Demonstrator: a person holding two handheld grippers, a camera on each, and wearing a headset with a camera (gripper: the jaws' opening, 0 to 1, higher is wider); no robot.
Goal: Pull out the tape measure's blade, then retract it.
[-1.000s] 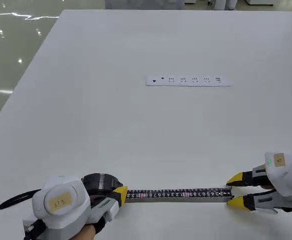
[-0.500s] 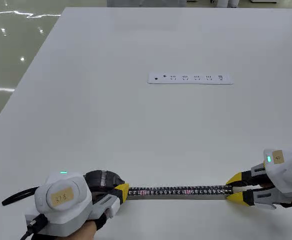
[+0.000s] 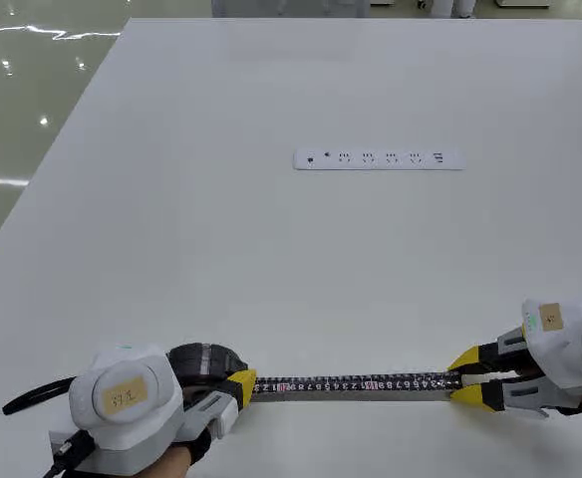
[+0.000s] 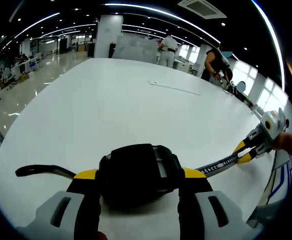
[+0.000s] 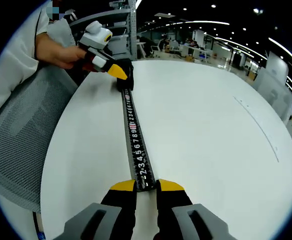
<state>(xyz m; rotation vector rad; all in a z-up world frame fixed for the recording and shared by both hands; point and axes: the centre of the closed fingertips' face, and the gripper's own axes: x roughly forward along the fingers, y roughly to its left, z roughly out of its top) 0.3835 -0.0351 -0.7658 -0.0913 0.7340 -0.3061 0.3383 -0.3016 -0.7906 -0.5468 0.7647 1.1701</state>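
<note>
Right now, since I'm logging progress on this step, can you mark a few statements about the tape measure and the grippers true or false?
1. The left gripper is shut on the tape measure's case. True.
2. The blade is fully wound in. False: it lies drawn out along the table, from the case to the right gripper.
3. The right gripper pinches the blade's free end. True.
4. The power strip rests on the blade. False: it lies apart from it, farther across the table.
</note>
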